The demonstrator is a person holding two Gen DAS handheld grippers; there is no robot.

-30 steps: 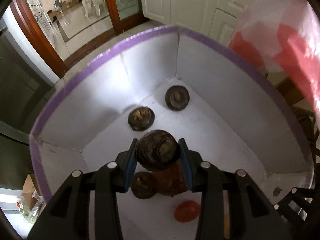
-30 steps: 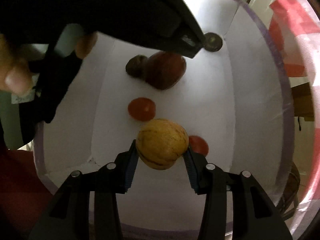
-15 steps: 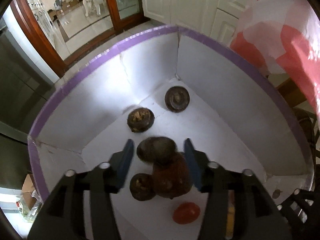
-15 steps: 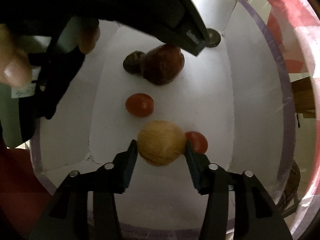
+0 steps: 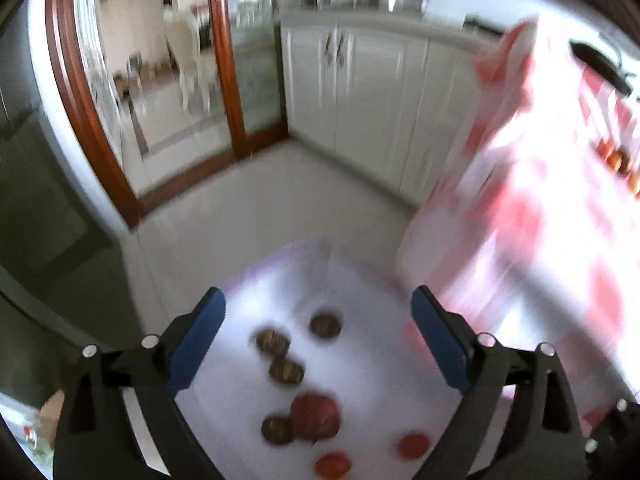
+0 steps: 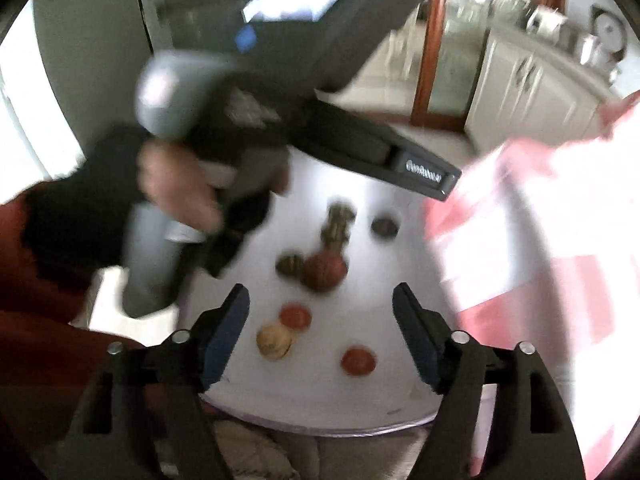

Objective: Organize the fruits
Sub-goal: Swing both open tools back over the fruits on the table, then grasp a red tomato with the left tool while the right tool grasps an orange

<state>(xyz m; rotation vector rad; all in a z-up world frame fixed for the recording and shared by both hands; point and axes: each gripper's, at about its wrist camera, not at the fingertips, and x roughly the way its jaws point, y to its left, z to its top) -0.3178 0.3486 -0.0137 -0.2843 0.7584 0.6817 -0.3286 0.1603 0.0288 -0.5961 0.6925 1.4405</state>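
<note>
A white box with a purple rim lies below both grippers and holds the fruit. In the left wrist view I see several dark brown round fruits, a larger reddish-brown fruit and two red tomatoes. In the right wrist view the box holds the same fruit plus a tan striped fruit beside a tomato. My left gripper is open and empty, high above the box. My right gripper is open and empty, also raised. Both views are blurred.
A red and white checked cloth hangs over the table at the right. White cabinets and a wood-framed glass door stand behind. The hand-held left gripper body crosses the upper left of the right wrist view.
Both grippers opened and let go of their fruit: the dark fruit and the tan fruit now lie in the box. Both grippers have lifted well up and away from the box.
</note>
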